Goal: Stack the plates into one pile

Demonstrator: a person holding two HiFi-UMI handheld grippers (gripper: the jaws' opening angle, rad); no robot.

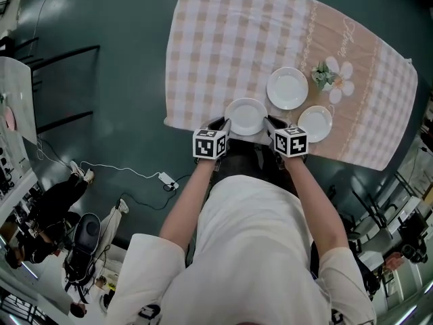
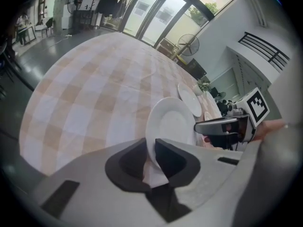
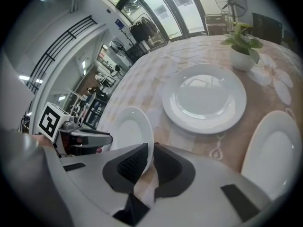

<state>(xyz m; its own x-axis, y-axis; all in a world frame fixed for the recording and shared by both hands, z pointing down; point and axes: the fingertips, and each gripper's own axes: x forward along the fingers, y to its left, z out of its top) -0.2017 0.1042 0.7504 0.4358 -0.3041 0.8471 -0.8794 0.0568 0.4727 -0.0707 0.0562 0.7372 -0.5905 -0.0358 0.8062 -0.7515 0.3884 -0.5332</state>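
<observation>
Both grippers are at the near edge of the desk [image 1: 379, 158], which is covered by a beige-and-white checked cloth [image 1: 223, 39]. Three white plates lie on it. The near plate [image 1: 245, 116] sits at the desk edge closest to us, directly between the two grippers. The large plate [image 1: 287, 87] lies just beyond it and slightly to the right, flat on the cloth. The small plate [image 1: 315, 123] lies to the right of the near plate and near the same edge, apart from both other plates. A small potted plant [image 1: 325, 75] stands just right of the large plate. The left gripper [image 1: 222, 126] has the left rim of the near plate: in the left gripper view its fingers [image 2: 130, 162] are drawn close together and pinch the rim edge between the pads. The right gripper [image 1: 270, 124] has the opposite rim, its fingers [image 3: 130, 164] likewise narrowed onto the plate edge with the rim filling the gap. Both grippers slant downward toward the desk, marker cubes facing up. We cannot tell from any view whether the near plate is clear of the cloth or resting on it. No plate is stacked on another yet.
</observation>
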